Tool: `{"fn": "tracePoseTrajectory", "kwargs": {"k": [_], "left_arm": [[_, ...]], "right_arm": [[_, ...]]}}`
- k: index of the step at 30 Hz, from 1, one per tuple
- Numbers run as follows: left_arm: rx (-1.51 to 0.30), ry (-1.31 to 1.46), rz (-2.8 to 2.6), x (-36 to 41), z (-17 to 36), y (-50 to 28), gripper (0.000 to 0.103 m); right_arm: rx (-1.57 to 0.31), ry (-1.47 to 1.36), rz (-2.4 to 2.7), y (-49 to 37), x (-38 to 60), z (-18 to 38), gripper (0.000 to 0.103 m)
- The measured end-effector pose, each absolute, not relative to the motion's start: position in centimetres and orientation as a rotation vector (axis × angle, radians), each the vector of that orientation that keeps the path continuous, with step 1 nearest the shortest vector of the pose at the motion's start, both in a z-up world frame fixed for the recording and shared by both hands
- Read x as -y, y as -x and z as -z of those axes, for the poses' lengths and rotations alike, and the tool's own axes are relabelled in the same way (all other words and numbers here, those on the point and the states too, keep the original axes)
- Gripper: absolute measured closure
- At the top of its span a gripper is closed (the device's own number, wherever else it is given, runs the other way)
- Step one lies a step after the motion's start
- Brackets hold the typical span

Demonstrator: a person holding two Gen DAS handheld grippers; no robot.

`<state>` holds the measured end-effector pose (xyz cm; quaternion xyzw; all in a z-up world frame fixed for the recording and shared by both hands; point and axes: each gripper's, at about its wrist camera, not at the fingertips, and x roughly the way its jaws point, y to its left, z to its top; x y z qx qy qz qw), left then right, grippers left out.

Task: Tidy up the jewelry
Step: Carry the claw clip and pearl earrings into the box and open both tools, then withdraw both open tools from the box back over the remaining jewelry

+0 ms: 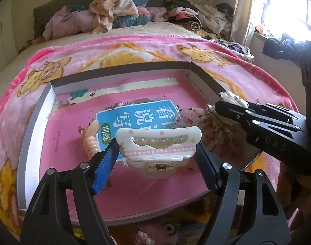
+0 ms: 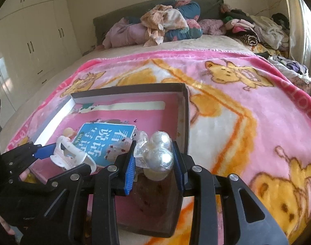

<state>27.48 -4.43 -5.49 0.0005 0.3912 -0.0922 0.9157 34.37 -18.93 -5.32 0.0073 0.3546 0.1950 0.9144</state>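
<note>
A white plastic claw hair clip with a pink gingham band (image 1: pixel 158 145) is pinched between the blue pads of the left gripper (image 1: pixel 157 159), hanging over the shallow cardboard box with dark walls (image 1: pixel 122 69). At its three o'clock the right gripper (image 2: pixel 153 159) is clamped on a clear packet of big pearly beads (image 2: pixel 159 151). In the box lie a pink book with a blue title panel (image 1: pixel 135 116) and a peach spiral hair tie (image 1: pixel 91 140). Around them spreads a pink fleece blanket with yellow bears (image 2: pixel 247 110); at twelve o'clock, heaped clothes (image 2: pixel 169 26).
</note>
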Motion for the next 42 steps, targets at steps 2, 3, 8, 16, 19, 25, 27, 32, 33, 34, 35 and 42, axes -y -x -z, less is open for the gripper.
{"fn": "tracePoseTrajectory", "kwargs": {"k": [2, 3, 8, 16, 19, 25, 27, 32, 33, 34, 35, 42], "left_arm": [[-0.806, 0.0, 0.188, 4.4, 5.7, -27.4, 0.038], [-0.808, 0.001, 0.187, 4.3, 5.7, -27.5, 0.038], [-0.814, 0.01, 0.185, 4.3, 6.2, -27.4, 0.038], [-0.818, 0.022, 0.183, 4.1, 6.2, -27.5, 0.038], [-0.817, 0.026, 0.18, 4.0, 6.3, -27.3, 0.038], [-0.8, 0.034, 0.164, 3.6, 5.8, -26.9, 0.032], [-0.794, 0.033, 0.159, 3.6, 5.6, -26.8, 0.029], [-0.779, 0.042, 0.146, 3.4, 5.0, -26.1, 0.02], [-0.772, 0.042, 0.143, 3.4, 4.8, -25.9, 0.017], [-0.768, 0.044, 0.142, 3.4, 4.7, -25.7, 0.016], [-0.763, 0.05, 0.14, 3.3, 4.5, -25.5, 0.013], [-0.731, 0.089, 0.131, 2.6, 3.4, -24.0, 0.012]], "right_arm": [[-0.729, -0.019, -0.404, -34.4, 19.0, 5.3, 0.071], [-0.728, -0.019, -0.405, -34.4, 19.0, 5.3, 0.071], [-0.726, -0.031, -0.407, -34.3, 19.2, 5.3, 0.068], [-0.689, -0.054, -0.409, -33.4, 19.8, 4.5, 0.054], [-0.667, -0.045, -0.403, -32.8, 19.9, 4.1, 0.048], [-0.624, -0.04, -0.369, -31.6, 20.7, 3.4, 0.035], [-0.611, -0.045, -0.357, -31.2, 21.1, 3.2, 0.031], [-0.583, -0.056, -0.329, -30.3, 21.8, 2.7, 0.024], [-0.577, -0.058, -0.325, -30.1, 22.0, 2.6, 0.022], [-0.572, -0.06, -0.322, -29.9, 22.1, 2.4, 0.021], [-0.563, -0.063, -0.316, -29.6, 22.3, 2.3, 0.018], [-0.534, -0.072, -0.297, -28.1, 22.8, 1.5, 0.01]]}}
